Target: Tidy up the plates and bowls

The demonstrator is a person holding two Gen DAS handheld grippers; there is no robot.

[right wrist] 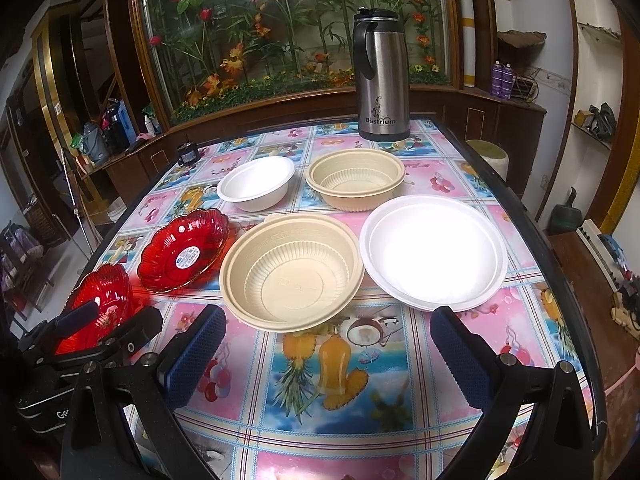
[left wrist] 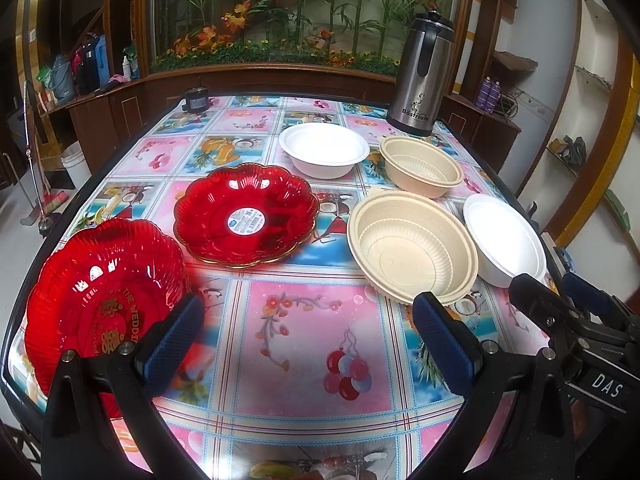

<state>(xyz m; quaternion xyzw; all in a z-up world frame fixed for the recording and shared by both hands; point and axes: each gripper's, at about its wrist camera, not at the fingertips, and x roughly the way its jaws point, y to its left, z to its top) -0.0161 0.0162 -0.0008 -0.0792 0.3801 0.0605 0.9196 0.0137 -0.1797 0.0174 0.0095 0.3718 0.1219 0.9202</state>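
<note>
left tongs (left wrist: 308, 344) spread, empty | right tongs (right wrist: 328, 352) spread, empty | 6 dishes unsorted – advice: pinch near red plate (left wrist: 100, 292) by rim, nest like-with-like

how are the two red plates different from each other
The red scalloped glass plate with the white round sticker lies flat, farther in on the table; the red scalloped glass plate with gold lettering sits at the near left edge and looks tilted up. The first bears a sticker in its centre and a gold rim; the second bears gold print instead. Both are translucent red with ribbed, flower-shaped rims, and both are empty.
</note>
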